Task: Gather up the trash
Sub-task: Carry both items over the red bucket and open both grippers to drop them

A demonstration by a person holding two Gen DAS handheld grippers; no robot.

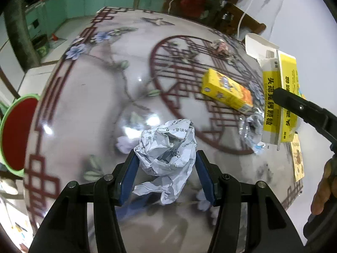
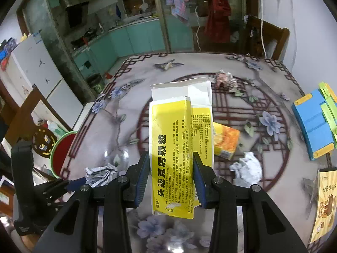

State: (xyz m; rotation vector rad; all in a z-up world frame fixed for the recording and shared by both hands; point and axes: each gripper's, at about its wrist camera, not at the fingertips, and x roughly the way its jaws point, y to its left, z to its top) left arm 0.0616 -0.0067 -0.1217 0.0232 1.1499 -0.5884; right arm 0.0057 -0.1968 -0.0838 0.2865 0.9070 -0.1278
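1. My left gripper (image 1: 166, 175) is clamped on a crumpled ball of printed paper (image 1: 168, 154); the blue pads press its two sides, and it hangs above the patterned tabletop (image 1: 101, 97).
2. My right gripper (image 2: 171, 177) is clamped on a flattened yellow-and-white medicine box (image 2: 170, 147), held by its long edges. Its long axis runs straight out ahead of the fingers, with the opened white flap at the far end.
3. The relation that matters next: the red basin with a green rim (image 1: 14, 132) sits off the table's edge, to the left of both tools. It is far left and a little ahead of my left gripper, and lower left in the right wrist view. I judge it to be the bin, and my left hand is the nearer one, so the paper should go in first.
4. Still on the table ahead of my right gripper: a small yellow-orange carton (image 2: 225, 141) just past the held box, a white paper wad (image 2: 248, 168) right of it, and a pinkish crumpled wrapper (image 2: 225, 79) farther off.
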